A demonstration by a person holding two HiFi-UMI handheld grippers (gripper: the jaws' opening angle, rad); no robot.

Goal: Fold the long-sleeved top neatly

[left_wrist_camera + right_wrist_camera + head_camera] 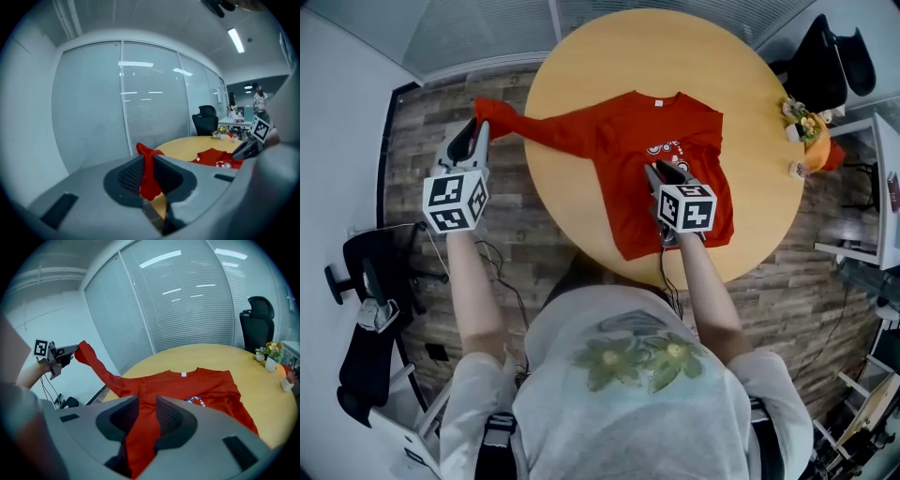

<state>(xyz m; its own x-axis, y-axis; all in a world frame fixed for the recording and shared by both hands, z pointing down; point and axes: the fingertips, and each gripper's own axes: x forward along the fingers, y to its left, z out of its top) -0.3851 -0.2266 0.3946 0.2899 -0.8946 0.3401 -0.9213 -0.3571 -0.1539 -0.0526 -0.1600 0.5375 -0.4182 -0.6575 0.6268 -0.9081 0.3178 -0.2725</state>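
Head view showed the red long-sleeved top (684,141) lying on the round wooden table (581,56), collar away from the person and hem towards them. Its sleeve (548,127) stretched leftward past the table edge, the cuff pinched tight in the left gripper (478,124). The right gripper (661,171) was clamped on the body fabric. The white neck label (655,103) and chest print (667,148) were too small to read.

Operator and handheld rig, seen from above.
Pale grey short-sleeved T-shirt (581,394) with green-and-yellow flower print. Left gripper (476,129) and right gripper (662,170) have grey bodies and dark ribbed pads (171,416). Each carries a white cube (456,200) with black square markers. A thin dark cable (662,267) trails near the right one.
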